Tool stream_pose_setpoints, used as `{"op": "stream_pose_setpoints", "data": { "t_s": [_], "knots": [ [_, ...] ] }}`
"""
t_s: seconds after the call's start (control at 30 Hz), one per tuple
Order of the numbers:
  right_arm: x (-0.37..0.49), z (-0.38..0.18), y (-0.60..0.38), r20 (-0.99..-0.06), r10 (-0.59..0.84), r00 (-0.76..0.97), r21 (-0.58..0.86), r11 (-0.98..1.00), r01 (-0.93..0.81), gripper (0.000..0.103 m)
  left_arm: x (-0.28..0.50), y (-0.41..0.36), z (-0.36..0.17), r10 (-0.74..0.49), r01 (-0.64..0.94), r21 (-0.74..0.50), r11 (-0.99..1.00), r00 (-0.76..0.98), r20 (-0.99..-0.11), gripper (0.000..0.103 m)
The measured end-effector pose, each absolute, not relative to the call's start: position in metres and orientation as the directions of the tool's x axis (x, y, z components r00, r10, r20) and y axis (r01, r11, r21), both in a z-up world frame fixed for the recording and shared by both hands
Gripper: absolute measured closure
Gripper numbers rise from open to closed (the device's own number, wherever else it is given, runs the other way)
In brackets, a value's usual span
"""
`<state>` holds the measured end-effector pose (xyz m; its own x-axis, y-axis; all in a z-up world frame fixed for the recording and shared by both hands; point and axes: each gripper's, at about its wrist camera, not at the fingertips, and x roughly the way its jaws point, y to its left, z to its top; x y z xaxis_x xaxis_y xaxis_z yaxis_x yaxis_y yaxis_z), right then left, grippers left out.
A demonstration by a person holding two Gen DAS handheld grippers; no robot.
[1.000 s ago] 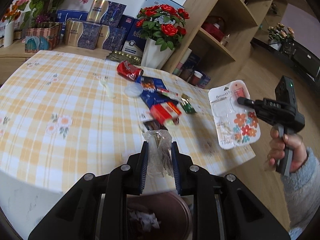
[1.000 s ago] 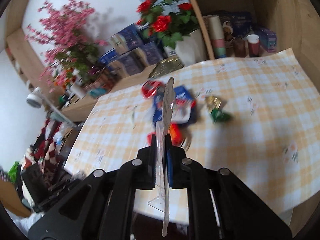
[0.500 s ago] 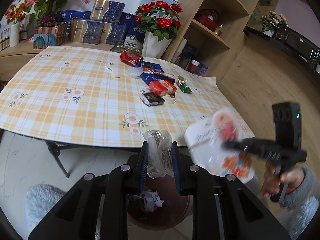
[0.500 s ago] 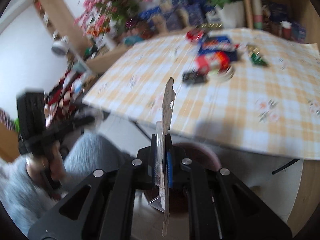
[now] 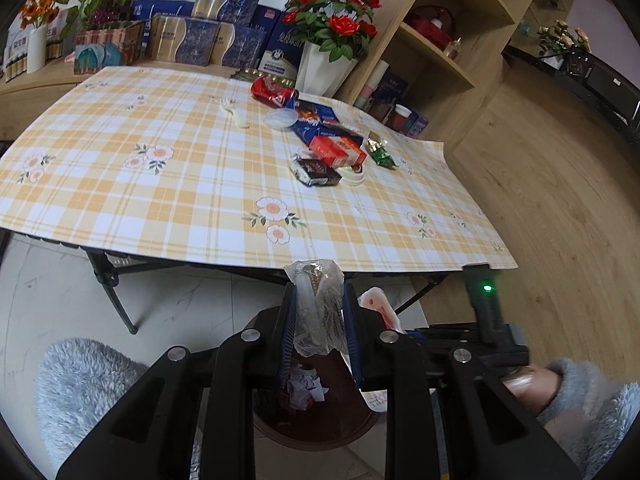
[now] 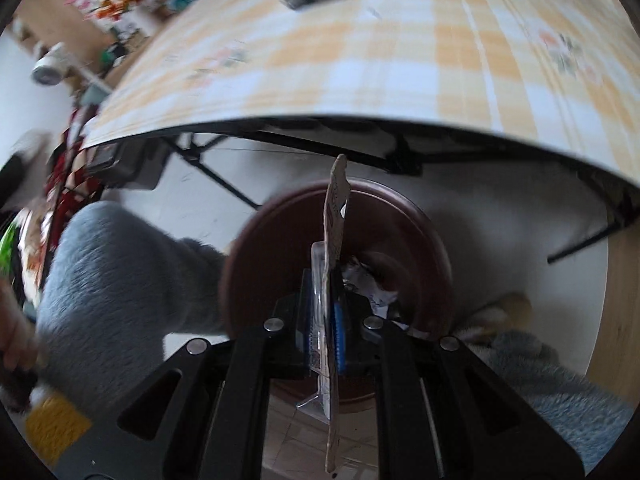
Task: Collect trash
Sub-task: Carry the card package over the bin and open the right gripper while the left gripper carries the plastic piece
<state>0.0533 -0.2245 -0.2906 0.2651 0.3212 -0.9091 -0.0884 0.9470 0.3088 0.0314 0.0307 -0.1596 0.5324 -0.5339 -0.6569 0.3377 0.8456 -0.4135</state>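
Right wrist view: right hand-held gripper clamps blister pack over bin by bench near edge — left hand-held gripper grips clear wrapper; release both w/ trash centred inside rim.

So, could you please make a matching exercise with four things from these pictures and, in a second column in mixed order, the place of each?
Things:
1. crumpled clear wrapper
2. flat blister pack
3. red box
4. brown bin

Places:
A. on the checked tablecloth
B. on the floor by the table's edge
C. between the fingers of the left gripper
D. between the fingers of the right gripper

Pairs: 1-C, 2-D, 3-A, 4-B
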Motion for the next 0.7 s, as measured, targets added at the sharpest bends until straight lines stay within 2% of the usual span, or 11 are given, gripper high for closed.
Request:
{"op": "stream_pose_setpoints", "data": {
  "t_s": [0.13, 0.27, 0.33, 0.37, 0.4, 0.43, 0.47, 0.5, 0.6, 0.7],
  "knots": [
    [0.061, -0.309, -0.226, -0.931, 0.252, 0.264, 0.254, 0.967, -0.028, 0.091, 0.035, 0.032, -0.166, -0.532, 0.325, -0.421, 0.847, 0.525, -0.665, 0.081],
    [0.066, -0.32, -0.225, -0.937, 0.25, 0.243, 0.258, 0.966, 0.002, 0.089, 0.037, 0.032, -0.17, -0.53, 0.319, -0.423, 0.848, 0.518, -0.672, 0.081],
    [0.065, -0.319, -0.225, -0.931, 0.264, 0.25, 0.275, 0.962, 0.007, 0.076, 0.038, 0.032, -0.171, -0.53, 0.318, -0.423, 0.848, 0.516, -0.673, 0.081],
    [0.067, -0.316, -0.228, -0.928, 0.27, 0.259, 0.281, 0.96, 0.007, 0.05, 0.039, 0.032, -0.171, -0.529, 0.318, -0.423, 0.848, 0.516, -0.674, 0.081],
    [0.065, -0.312, -0.229, -0.918, 0.276, 0.284, 0.288, 0.958, 0.0, 0.037, 0.039, 0.032, -0.171, -0.53, 0.318, -0.424, 0.848, 0.515, -0.674, 0.081],
    [0.066, -0.309, -0.229, -0.916, 0.276, 0.291, 0.286, 0.958, -0.009, 0.036, 0.039, 0.032, -0.171, -0.529, 0.318, -0.423, 0.848, 0.516, -0.674, 0.081],
    [0.066, -0.307, -0.229, -0.916, 0.271, 0.297, 0.279, 0.96, -0.015, 0.03, 0.039, 0.032, -0.171, -0.53, 0.318, -0.424, 0.848, 0.515, -0.674, 0.081],
    [0.067, -0.306, -0.231, -0.915, 0.269, 0.3, 0.278, 0.961, -0.013, 0.02, 0.04, 0.032, -0.172, -0.53, 0.318, -0.424, 0.848, 0.514, -0.675, 0.081],
    [0.065, -0.298, -0.237, -0.902, 0.283, 0.327, 0.296, 0.955, -0.01, 0.006, 0.041, 0.03, -0.174, -0.53, 0.321, -0.422, 0.848, 0.509, -0.678, 0.081],
    [0.062, -0.289, -0.245, -0.881, 0.329, 0.34, 0.347, 0.938, -0.01, 0.006, 0.042, 0.025, -0.174, -0.527, 0.341, -0.403, 0.849, 0.506, -0.682, 0.08]
  ]
}}
